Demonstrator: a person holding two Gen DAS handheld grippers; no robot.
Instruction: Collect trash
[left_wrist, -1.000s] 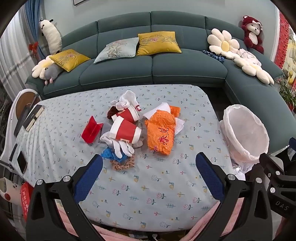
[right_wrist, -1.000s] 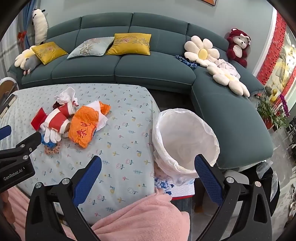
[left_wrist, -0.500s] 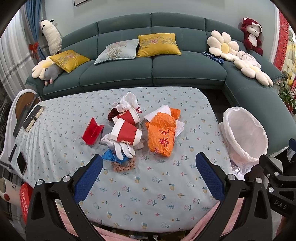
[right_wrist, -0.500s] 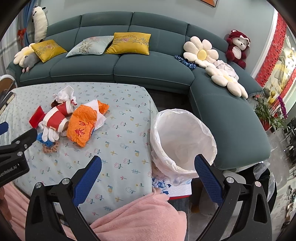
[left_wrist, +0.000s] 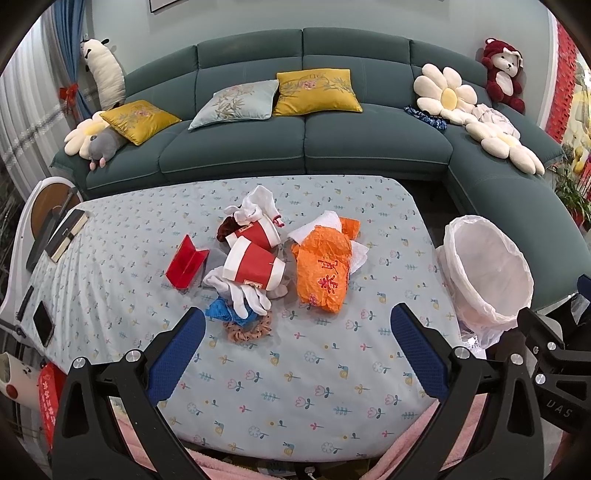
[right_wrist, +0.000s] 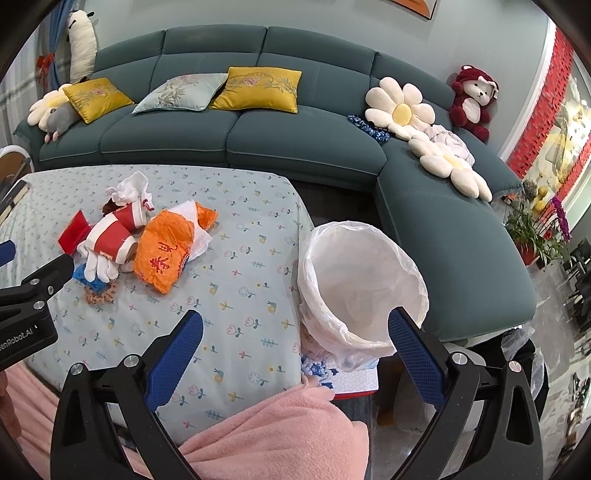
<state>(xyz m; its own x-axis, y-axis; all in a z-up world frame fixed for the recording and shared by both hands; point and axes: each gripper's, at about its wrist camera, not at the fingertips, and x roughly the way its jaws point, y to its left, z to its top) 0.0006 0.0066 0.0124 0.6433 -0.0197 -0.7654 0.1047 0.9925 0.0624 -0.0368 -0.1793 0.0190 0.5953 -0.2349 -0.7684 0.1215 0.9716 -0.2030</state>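
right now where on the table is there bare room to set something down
Bare cloth runs along the near edge of the table, between the trash pile and the grippers, and on the right between the orange bag and the bin. The middle is crowded: red cups, gloves, red box.

place: home living room, likely | evidence: teal sofa (left_wrist: 306, 147), cushions, plush toys

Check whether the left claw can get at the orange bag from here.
Probably yes. The left claw is open and empty, the orange bag lies just ahead on top of the pile, and only bare tablecloth lies between.
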